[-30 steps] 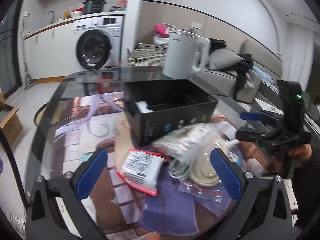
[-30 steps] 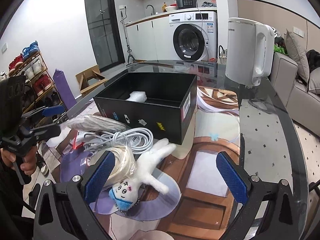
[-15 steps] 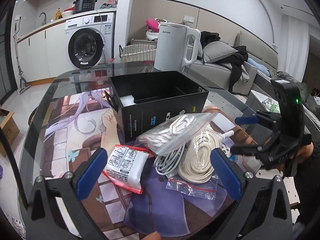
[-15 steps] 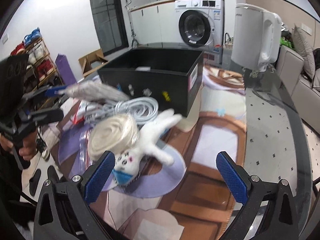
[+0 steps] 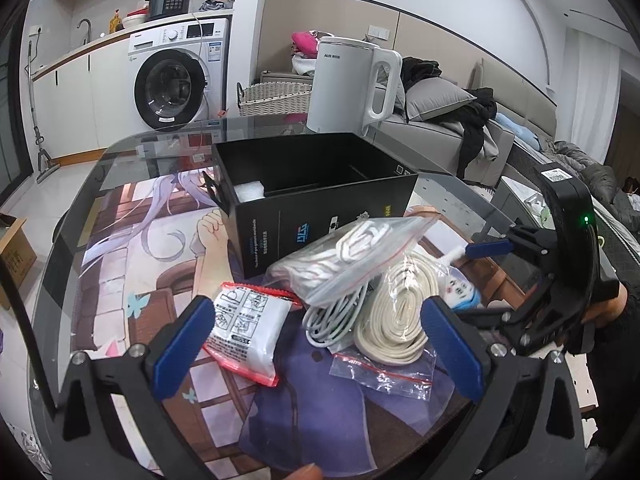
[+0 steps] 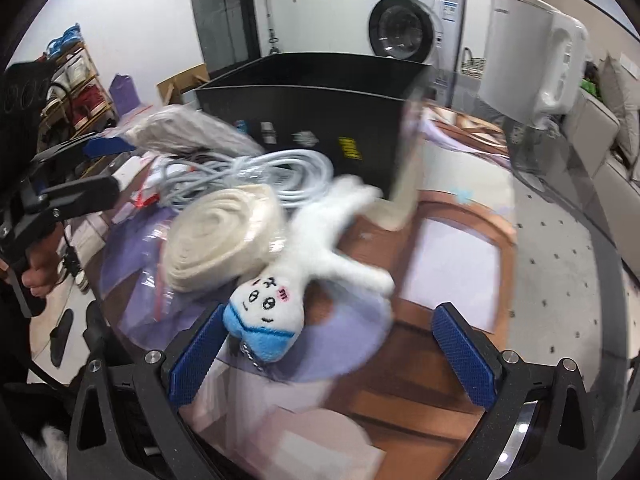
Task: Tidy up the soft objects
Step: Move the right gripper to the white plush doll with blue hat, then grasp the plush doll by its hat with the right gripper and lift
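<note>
Glass table [image 5: 120,152] in a living room, a washer and sofa behind. Soft items are heaped just before an open black box [image 5: 320,184], seemingly ready for packing: a white packet [image 5: 246,330], bagged cords [image 5: 352,256], a cream coil [image 6: 224,236], and a plush toy [image 6: 288,280]. The right gripper [image 6: 328,354] is held wide open, empty, its left finger touching or just beside the toy's head. The left gripper [image 5: 320,344] is likewise spread wide and empty, the packet beside its left finger.
</note>
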{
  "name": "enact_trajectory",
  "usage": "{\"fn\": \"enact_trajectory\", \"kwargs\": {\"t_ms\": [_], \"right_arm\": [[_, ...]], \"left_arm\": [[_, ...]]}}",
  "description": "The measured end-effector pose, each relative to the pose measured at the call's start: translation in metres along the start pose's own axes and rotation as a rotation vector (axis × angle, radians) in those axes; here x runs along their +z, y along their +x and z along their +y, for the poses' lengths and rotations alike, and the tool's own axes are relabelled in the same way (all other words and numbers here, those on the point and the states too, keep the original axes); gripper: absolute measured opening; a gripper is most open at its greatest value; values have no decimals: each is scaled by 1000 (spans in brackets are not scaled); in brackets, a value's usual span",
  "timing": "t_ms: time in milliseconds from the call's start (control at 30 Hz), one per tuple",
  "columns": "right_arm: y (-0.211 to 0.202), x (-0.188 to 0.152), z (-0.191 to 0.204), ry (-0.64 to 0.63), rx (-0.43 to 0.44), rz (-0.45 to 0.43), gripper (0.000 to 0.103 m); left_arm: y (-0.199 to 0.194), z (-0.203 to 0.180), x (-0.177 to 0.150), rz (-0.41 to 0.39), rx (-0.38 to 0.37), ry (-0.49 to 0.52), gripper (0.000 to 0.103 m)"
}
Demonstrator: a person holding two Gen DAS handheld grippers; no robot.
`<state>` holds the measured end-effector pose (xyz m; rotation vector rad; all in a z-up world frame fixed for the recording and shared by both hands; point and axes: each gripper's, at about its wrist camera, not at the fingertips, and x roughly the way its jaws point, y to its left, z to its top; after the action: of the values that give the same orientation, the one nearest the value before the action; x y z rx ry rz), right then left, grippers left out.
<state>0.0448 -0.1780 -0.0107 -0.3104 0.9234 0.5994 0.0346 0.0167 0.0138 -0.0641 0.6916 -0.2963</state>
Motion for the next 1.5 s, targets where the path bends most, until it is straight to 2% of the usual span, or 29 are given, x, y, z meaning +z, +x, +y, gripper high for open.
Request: {"fn": "enact_trajectory", "kwargs": {"t_ms": [100,200,467,667,900,1000,1067,1167,1267,1333,1500], "right_arm": [[-3,-6,-18,37,-38,6,103],[-4,-7,-26,55,-40,0,103],[-1,0,-15,18,-16,-20,103],[11,13,-10,0,-58,-16,103],[23,26,-12,27,-58,-10,102],[20,25,-9,6,-42,-26,93],[16,23,-8,-14,-27,-32,80],[9,16,-10,-30,-16,-46,67],[2,8,-13,-45,-3,-53,59],[-2,4,-15,-52,3,-54,55],[1,7,-16,-68,11,-54,55]], "left_arm": [[0,2,0,1,4,-5,103],[0,2,0,-1,1,-8,103],[0,-2,0,1,-2,3,103],[0,0,0,3,-6,-6,103],[0,1,0,4,-5,-7,103],[1,1,0,3,-7,-7,103],[1,1,0,2,-7,-7,103],[1,1,0,2,-7,-7,103],[1,1,0,1,-10,-8,103],[1,1,0,1,-9,-8,103],[1,0,1,0,-15,-7,103]]}}
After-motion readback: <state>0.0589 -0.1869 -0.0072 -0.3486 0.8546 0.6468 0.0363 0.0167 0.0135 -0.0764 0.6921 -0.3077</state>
